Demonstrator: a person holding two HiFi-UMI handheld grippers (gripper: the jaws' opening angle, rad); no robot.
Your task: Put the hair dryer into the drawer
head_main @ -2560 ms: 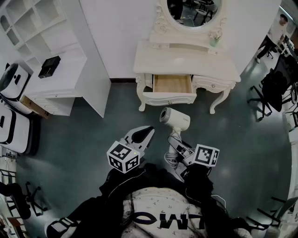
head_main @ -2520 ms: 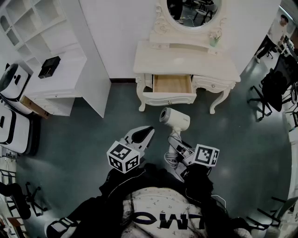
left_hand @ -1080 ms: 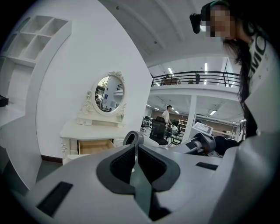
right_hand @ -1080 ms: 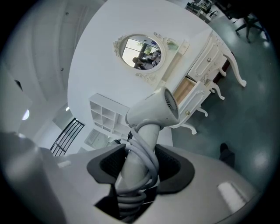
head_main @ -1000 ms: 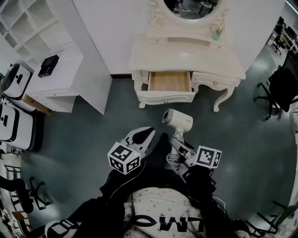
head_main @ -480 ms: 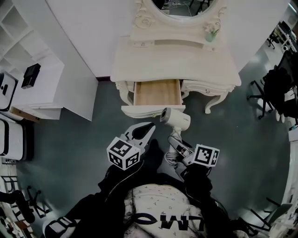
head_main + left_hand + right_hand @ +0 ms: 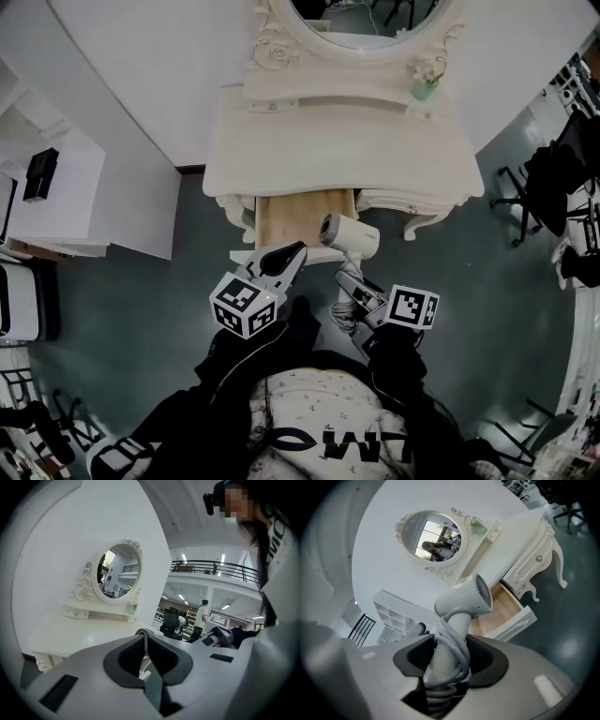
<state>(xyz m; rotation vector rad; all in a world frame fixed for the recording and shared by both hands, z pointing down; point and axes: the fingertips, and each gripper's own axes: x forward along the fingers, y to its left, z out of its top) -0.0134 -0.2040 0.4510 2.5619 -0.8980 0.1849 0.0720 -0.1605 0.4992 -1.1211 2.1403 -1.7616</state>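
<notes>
Clearly the right gripper (image 7: 449, 660) clamps the hair dryer (image 7: 466, 597) by its cord-wrapped handle (image 7: 440, 663), head upright above the near right corner of the open drawer (image 7: 291, 217). The left gripper (image 7: 145, 656), to its left, is pinched shut and empty. Probably light, rigid, top-heavy plastic: the handle, cushioned by cord (image 7: 460, 641), gives the surest hold.

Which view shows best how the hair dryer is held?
The right gripper view: the right gripper clamps the hair dryer by its handle, cord wound round it. The head view shows the hair dryer from above, by the open drawer. I cannot find it in the left gripper view.
</notes>
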